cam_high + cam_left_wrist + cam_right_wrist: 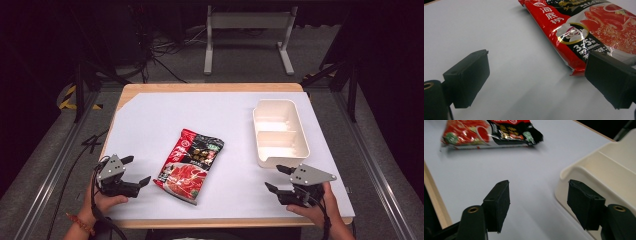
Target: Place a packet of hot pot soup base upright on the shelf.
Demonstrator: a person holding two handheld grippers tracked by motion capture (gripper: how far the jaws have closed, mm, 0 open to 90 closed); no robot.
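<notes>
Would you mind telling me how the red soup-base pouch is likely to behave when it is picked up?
The red pouch lies flat with creased foil, so it will probably flop when lifted. Its glossy film looks slippery. The open left claw sits beside its corner.

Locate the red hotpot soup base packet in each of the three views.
High view: hotpot soup base packet at centre, on the white sheet.
Left gripper view: upper right, its corner beside the right-hand jaw.
Right gripper view: top left, far off.
Shared landmark: the white sheet under it.
</notes>
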